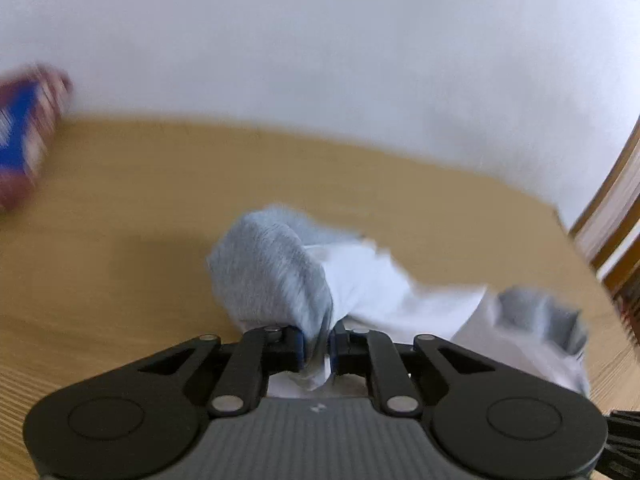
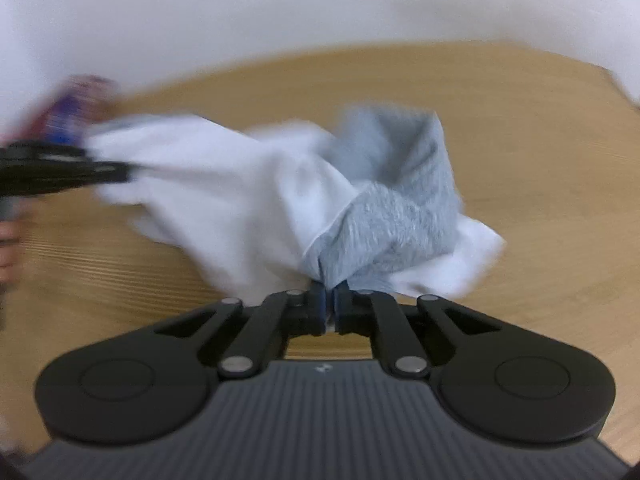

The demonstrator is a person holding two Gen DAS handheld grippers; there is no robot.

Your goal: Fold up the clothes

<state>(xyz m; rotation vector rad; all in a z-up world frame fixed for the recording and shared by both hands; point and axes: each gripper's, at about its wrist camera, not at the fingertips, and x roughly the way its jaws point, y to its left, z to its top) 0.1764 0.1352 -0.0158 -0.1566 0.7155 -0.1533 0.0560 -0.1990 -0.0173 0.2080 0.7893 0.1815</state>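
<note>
Spanning most of both views, wooden table (image 1: 120,208), light grain, white wall (image 1: 320,40) behind it. Both pictures motion-blurred.

White and grey garment (image 2: 248,184) bunched at mid-table, stretched between the two tongs, partly lifted, rest apparently draped on the table. White body, heather-grey sections; grey part folded over near each grip. Exact garment type unclear.

Left tongs (image 1: 318,350): jaws nearly together, pinched on a grey-and-white fold of the garment, cloth tail poking out behind the blue pads. In the right wrist view they show at the left edge, gripping the far white end, with a bit of the person's hand (image 2: 8,248) below.

Right tongs (image 2: 328,308): jaws almost fully together, clamped on the garment where the grey panel meets the white edge, cloth rising straight out of the pads.

Red and blue package (image 1: 24,136) on the table, left side, well apart from the garment in the left wrist view; too blurred to read.
</note>
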